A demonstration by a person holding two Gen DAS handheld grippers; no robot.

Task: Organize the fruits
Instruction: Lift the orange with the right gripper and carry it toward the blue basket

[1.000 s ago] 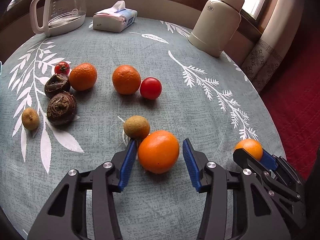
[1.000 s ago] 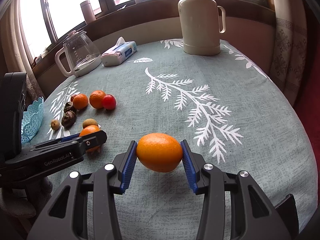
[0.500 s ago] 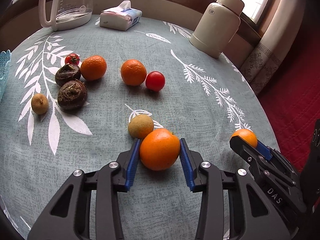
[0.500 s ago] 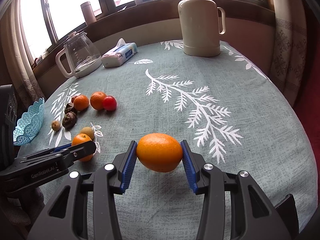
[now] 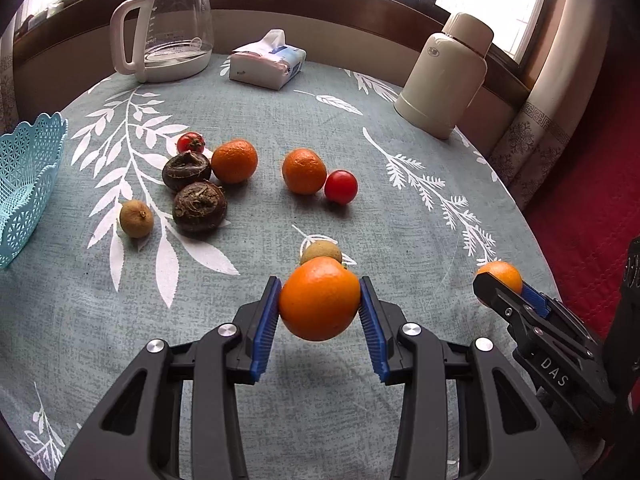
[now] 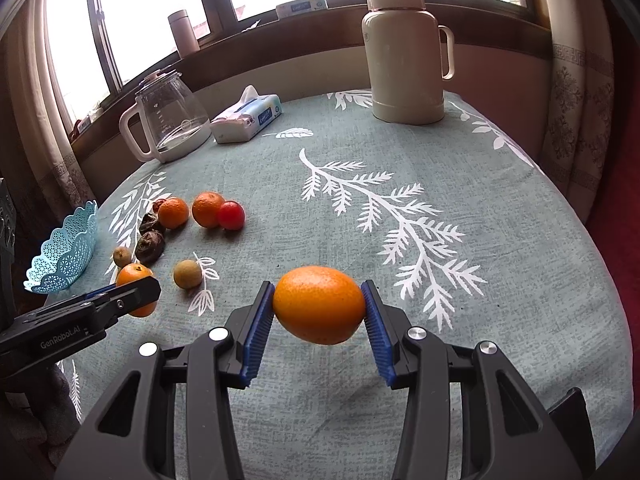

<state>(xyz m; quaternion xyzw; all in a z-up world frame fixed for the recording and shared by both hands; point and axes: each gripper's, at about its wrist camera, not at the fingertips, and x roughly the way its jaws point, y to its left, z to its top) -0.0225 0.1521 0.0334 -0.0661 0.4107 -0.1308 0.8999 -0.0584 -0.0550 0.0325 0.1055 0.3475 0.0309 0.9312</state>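
**Two oranges clamped, one in each gripper**

The left gripper point(image 5: 319, 312) has its blue pads pressed on both sides of a round orange point(image 5: 319, 304). This fruit is lifted above the table point(image 5: 280, 112), and its shadow lies on the cloth under it. The right gripper point(image 6: 319, 308) is clamped in the same way on an oval orange point(image 6: 319, 305), which is also held off the cloth, close to the near edge of the table.

Just behind the round orange a small brown fruit point(image 5: 321, 251) lies on the cloth. Further toward the middle of the table a mandarin point(image 5: 304, 171) touches a red tomato point(image 5: 340, 186). Toward the left edge there is a group: a second mandarin point(image 5: 234, 161), two dark brown round fruits point(image 5: 199, 207) beside it, a small tomato point(image 5: 191, 142) behind them, and another small brown fruit point(image 5: 136, 218) a little apart on the left.

A light blue lace basket point(image 5: 28, 176) stands at the left edge of the table. I see no fruit in the part of it that is in view.

At the far edge stand a glass kettle point(image 5: 168, 28) and a pack of tissues point(image 5: 267, 60). A cream thermos point(image 5: 444, 76) stands at the far right edge.
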